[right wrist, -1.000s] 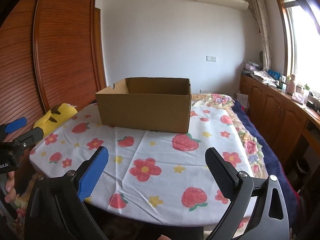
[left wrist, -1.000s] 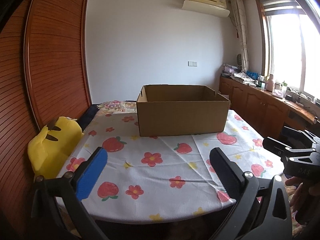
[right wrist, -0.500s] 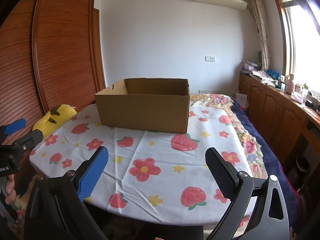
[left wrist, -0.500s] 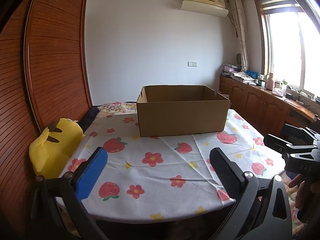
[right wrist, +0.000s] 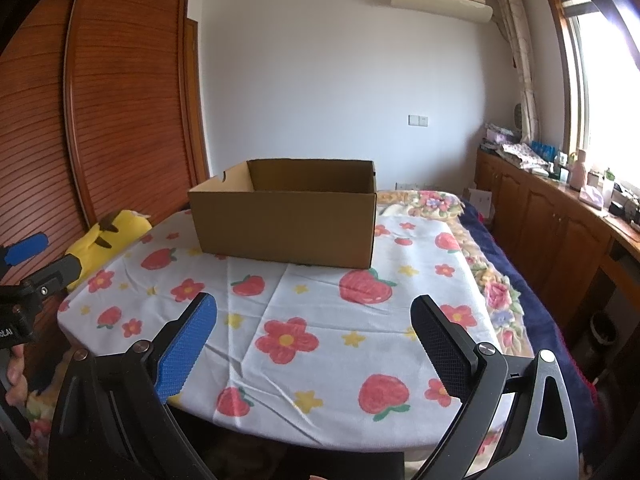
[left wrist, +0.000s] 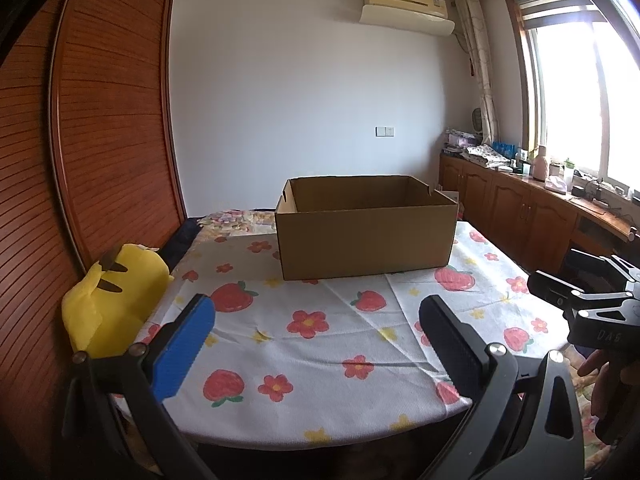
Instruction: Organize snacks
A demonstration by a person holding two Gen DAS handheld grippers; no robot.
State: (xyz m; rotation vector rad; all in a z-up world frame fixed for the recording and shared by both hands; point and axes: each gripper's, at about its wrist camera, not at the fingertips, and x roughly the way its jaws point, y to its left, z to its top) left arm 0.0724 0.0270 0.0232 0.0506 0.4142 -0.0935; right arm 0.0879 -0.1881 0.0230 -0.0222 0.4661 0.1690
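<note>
An open brown cardboard box [left wrist: 366, 236] stands at the far side of a table covered by a white cloth with strawberries and flowers [left wrist: 320, 344]. It also shows in the right wrist view [right wrist: 286, 224]. Its inside is hidden by the near wall. No snacks are visible. My left gripper [left wrist: 316, 320] is open and empty above the table's near edge. My right gripper [right wrist: 312, 320] is open and empty, also at the near edge. Each gripper shows at the side of the other's view: the right one [left wrist: 592, 300] and the left one [right wrist: 36, 264].
A yellow plush toy [left wrist: 112, 300] lies off the table's left edge by a wooden wardrobe [left wrist: 100, 140]. A bed with a floral blanket [right wrist: 480, 264] lies behind and to the right. A wooden cabinet with clutter [left wrist: 532, 208] runs under the window.
Both views have shifted very slightly; the box sits a touch lower in the left wrist frame. Both grippers stay open and empty.
</note>
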